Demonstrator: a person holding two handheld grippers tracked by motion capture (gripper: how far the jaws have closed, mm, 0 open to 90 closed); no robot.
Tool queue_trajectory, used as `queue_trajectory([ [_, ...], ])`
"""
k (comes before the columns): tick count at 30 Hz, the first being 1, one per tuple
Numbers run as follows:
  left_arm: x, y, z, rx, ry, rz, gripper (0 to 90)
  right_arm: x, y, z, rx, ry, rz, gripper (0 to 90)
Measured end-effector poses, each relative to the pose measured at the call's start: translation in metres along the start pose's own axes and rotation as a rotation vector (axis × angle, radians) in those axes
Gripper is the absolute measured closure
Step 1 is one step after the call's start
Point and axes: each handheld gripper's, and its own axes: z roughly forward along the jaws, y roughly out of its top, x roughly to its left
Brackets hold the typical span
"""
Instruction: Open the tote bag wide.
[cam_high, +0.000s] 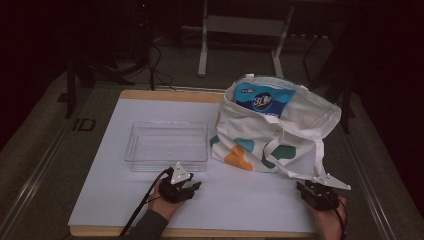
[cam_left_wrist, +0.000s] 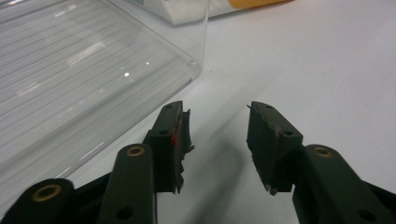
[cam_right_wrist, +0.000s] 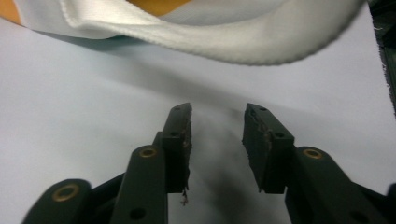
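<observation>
While nothing is yet gripped, the work looks barely begun.
Bag: tote bag (cam_high: 270, 132) slumped at the far right of the white board (cam_high: 100, 200), mouth facing up and far, long axis running left to right; strap (cam_right_wrist: 233, 42) trailing near.
Packet: blue packet (cam_high: 265, 102) upright inside the mouth.
Tray: clear tray (cam_high: 167, 145) empty, left of the bag.
Right gripper (cam_high: 320, 192): jaws half apart, empty, near the strap.
Left gripper (cam_high: 192, 187): jaws half apart, empty, just beside the tray's near corner.
Left to do: judged, everything.

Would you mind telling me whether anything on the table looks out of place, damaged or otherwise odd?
Little stands out. The tote bag is slumped, its mouth open with a blue packet showing inside, and one strap trails toward the right tool. The clear tray sits squarely. The pads of the left tool look frayed at the edges.
</observation>
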Motion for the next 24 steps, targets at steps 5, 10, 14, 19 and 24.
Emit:
queue_trajectory([
  [5, -0.001, 0.0, -0.001, -0.001, -0.008, 0.011, 58.1, 0.002, 0.0, -0.001, 0.001, 0.004, -0.002, 63.2],
  [10, -0.001, 0.001, -0.003, -0.007, -0.015, 0.008, 58.3, 0.001, -0.002, -0.005, -0.01, 0.014, 0.014, 64.8],
  [14, -0.001, 0.002, -0.006, -0.019, -0.017, 0.007, 58.7, -0.001, -0.003, -0.008, -0.016, 0.007, 0.027, 65.5],
  [19, -0.001, 0.002, -0.006, -0.018, -0.021, 0.015, 58.8, -0.002, -0.003, -0.011, -0.022, 0.004, 0.032, 66.1],
  [24, -0.002, 0.002, -0.006, -0.017, -0.018, 0.019, 58.5, -0.002, -0.003, -0.01, -0.019, 0.006, 0.023, 65.9],
])
